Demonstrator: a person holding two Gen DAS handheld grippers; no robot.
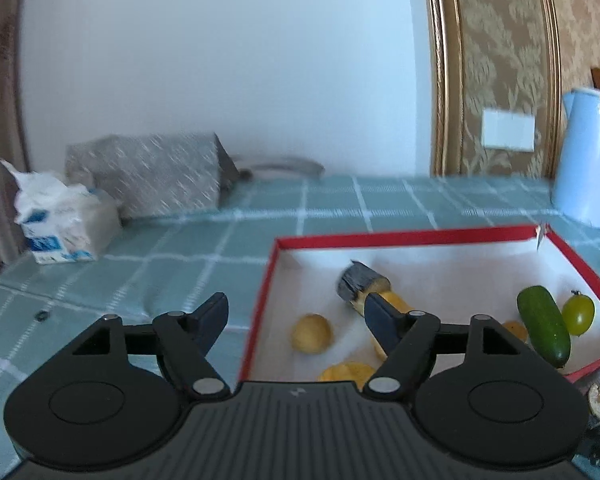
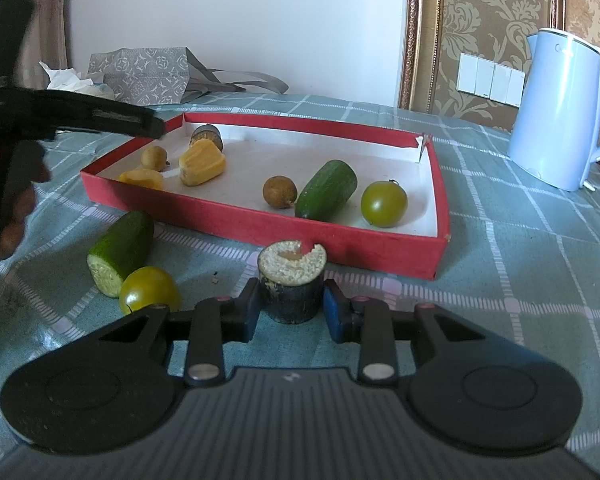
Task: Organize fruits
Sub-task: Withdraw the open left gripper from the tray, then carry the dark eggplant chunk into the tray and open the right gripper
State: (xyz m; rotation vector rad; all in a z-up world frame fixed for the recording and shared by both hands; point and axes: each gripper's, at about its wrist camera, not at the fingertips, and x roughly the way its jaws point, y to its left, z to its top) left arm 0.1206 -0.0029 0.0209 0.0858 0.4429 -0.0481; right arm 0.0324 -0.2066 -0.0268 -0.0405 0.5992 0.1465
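My right gripper [image 2: 292, 306] is shut on a short dark sugarcane piece [image 2: 292, 280] with a pale cut top, standing on the cloth just before the red box [image 2: 260, 226]. Inside the box lie a cucumber [image 2: 326, 190], a green tomato [image 2: 384, 204], two longans [image 2: 280, 192], yellow fruit chunks [image 2: 202, 162] and another sugarcane stub [image 2: 206, 136]. A cut cucumber [image 2: 120, 252] and a second green tomato [image 2: 150, 290] lie outside, front left. My left gripper [image 1: 292, 304] hangs open over the box's left wall [image 1: 260, 312], holding nothing.
A pale blue kettle [image 2: 560, 112] stands at the right on the teal checked tablecloth [image 2: 520, 280]. A grey patterned bag [image 2: 144, 74] and a tissue pack [image 1: 60, 216] sit at the back left by the wall.
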